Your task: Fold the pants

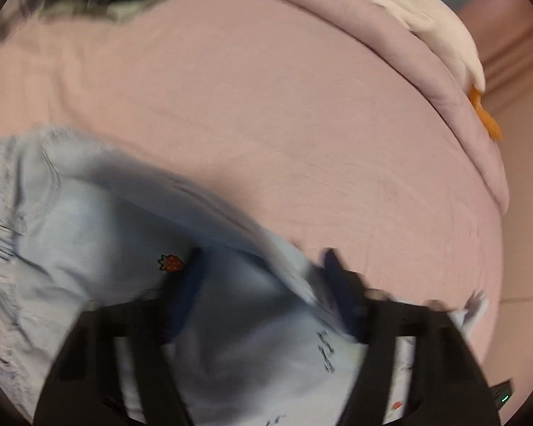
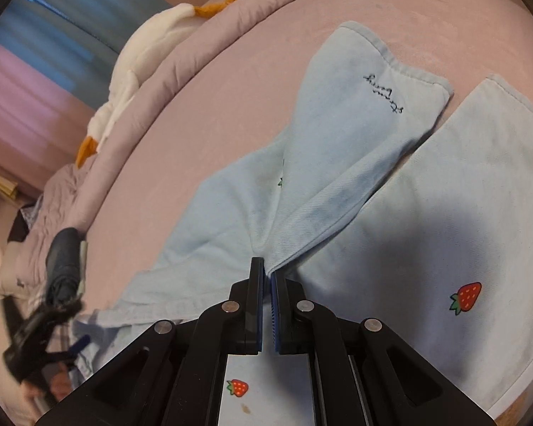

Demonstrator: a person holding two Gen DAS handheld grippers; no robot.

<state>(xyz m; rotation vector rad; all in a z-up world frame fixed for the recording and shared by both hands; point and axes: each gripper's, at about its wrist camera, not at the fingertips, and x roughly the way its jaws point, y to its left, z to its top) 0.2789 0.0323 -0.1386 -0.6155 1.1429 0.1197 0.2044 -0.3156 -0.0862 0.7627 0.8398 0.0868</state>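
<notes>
On the pink bed [image 2: 231, 81], we pinch the pants [image 2: 337, 163] with our right hand-held gripper [image 2: 267, 266]; our left hand-held gripper [image 1: 263, 259] hangs apart above them. Thin bunched cloth could slip free.

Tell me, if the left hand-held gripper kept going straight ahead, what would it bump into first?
Probably the light blue pants, already lying between its open fingers. Beyond them is only pink bedsheet; the picture is blurred, so depth is uncertain.

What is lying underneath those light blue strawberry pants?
The pants lie on a pink bedsheet, which shows all around them. The sheet directly beneath is covered. The right gripper pinches a fold.
</notes>
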